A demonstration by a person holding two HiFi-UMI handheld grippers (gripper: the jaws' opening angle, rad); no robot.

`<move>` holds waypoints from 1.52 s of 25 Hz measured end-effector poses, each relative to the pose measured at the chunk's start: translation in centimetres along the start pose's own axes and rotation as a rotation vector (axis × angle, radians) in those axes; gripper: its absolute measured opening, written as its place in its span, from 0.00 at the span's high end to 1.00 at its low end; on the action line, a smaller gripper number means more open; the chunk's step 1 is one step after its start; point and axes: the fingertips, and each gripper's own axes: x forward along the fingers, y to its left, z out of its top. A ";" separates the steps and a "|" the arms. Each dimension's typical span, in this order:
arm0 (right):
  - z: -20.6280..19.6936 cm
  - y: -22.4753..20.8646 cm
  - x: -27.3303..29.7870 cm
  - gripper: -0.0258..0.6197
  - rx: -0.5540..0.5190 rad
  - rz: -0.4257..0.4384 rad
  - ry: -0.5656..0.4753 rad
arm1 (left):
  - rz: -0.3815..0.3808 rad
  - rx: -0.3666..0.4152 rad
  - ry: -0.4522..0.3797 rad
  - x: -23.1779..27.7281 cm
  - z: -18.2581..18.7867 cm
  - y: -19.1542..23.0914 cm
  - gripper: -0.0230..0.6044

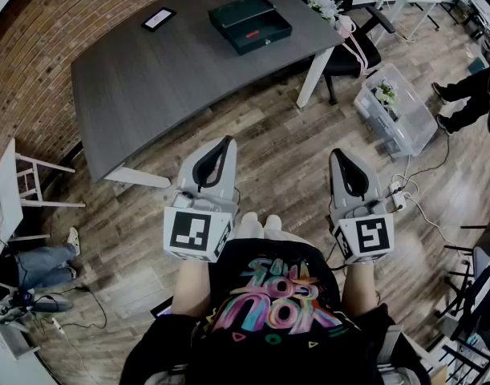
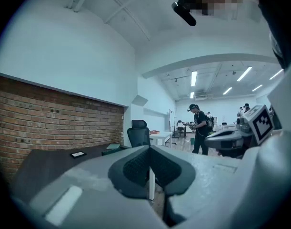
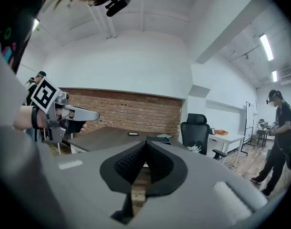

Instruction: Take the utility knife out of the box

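**Box on the far side of the desk, both tools clenched and empty**

The utility knife [image 1: 251, 34] seems to be the small red item lying inside the open dark green box [image 1: 250, 22], though it is too small to tell for certain. The box sits near the far edge of the dark grey desk [image 1: 164, 79]. To its left on the desk lies a phone [image 1: 158, 18] with a lit, pale screen whose content cannot be read.

Both tools are held well back from the desk, over the wooden floor [image 1: 269, 151] and about level. The left tool [image 1: 226, 141] has its jaws pressed together with nothing between them. The right tool [image 1: 338, 153] is clenched the same way and is also empty. Each carries a cube with black-and-white square markers, the left marker cube [image 1: 192, 231] and the right marker cube [image 1: 371, 237].

The person's black shirt [image 1: 269, 303] bears multicoloured lettering, seen upside down and not legible.

A black office chair [image 1: 345, 34] with white flowers [image 1: 326, 6] stands at the desk's right end. A clear plastic bin [image 1: 397, 111] is on the floor nearby.
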 end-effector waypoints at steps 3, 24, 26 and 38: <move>-0.3 -1.0 0.2 0.96 0.011 -0.011 -0.012 | 0.008 0.002 0.000 0.8 -0.1 -0.3 0.96; -2.5 -4.3 6.4 0.96 0.048 0.041 -0.015 | 0.079 0.013 -0.001 5.8 -0.9 2.4 0.96; -2.4 -4.8 8.2 0.96 0.047 0.039 -0.009 | 0.069 0.012 -0.006 7.5 -0.8 3.5 0.96; 0.7 -7.2 21.8 0.96 0.021 0.014 -0.008 | 0.016 -0.012 -0.003 18.6 0.9 13.0 0.96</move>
